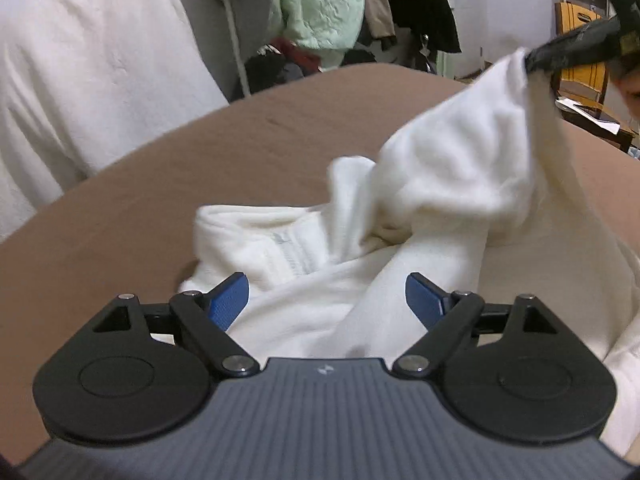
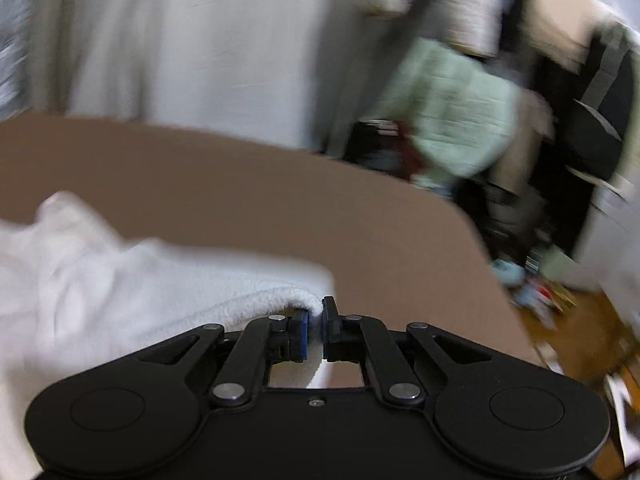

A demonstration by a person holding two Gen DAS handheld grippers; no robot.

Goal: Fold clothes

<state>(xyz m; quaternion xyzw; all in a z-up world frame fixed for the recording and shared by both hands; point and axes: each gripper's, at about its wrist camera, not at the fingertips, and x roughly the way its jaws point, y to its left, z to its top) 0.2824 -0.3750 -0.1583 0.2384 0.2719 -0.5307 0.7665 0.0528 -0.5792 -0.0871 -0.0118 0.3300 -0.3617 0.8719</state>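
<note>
The brown bed surface (image 1: 160, 184) spreads ahead of both claws, smooth and matte. On it, directly in front of the left gripper (image 1: 327, 300), lies the white fleece garment (image 1: 304, 292) — soft, nappy, rumpled, with a ribbed collar showing. That claw hovers with its blue pads spread wide, holding nothing. The right gripper (image 2: 316, 326) is pinched onto a sleeve end or corner, hoisting it up to the left claw's far right. This looks like the spreading-out step; next the left claw likely needs an opposite edge — gripped firmly, since fleece slips.
</note>
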